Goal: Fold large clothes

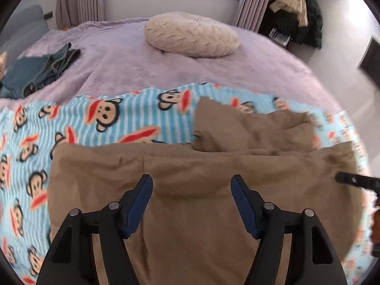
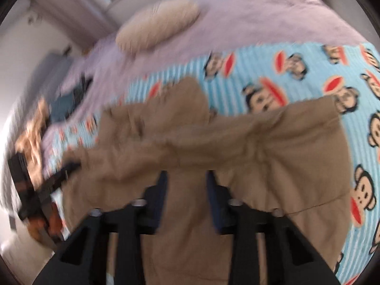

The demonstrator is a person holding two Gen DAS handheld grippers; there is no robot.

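Observation:
A large tan garment (image 1: 201, 185) lies partly folded on a blue striped monkey-print blanket (image 1: 99, 118) on the bed. My left gripper (image 1: 192, 185) hovers just above the garment with its jaws wide apart and nothing between them. The tip of the other gripper (image 1: 353, 180) touches the garment's right edge. In the blurred right wrist view the tan garment (image 2: 273, 147) is bunched across the blanket (image 2: 308, 76). My right gripper (image 2: 187, 180) is open over the cloth, its fingers apart. The left gripper (image 2: 54, 180) shows at the garment's left edge.
A round cream pillow (image 1: 190, 34) lies on the lilac bedspread (image 1: 118, 54) behind. Folded denim clothes (image 1: 40, 71) sit at the bed's left. Dark coats (image 1: 299, 16) hang at the back right beside curtains and a window.

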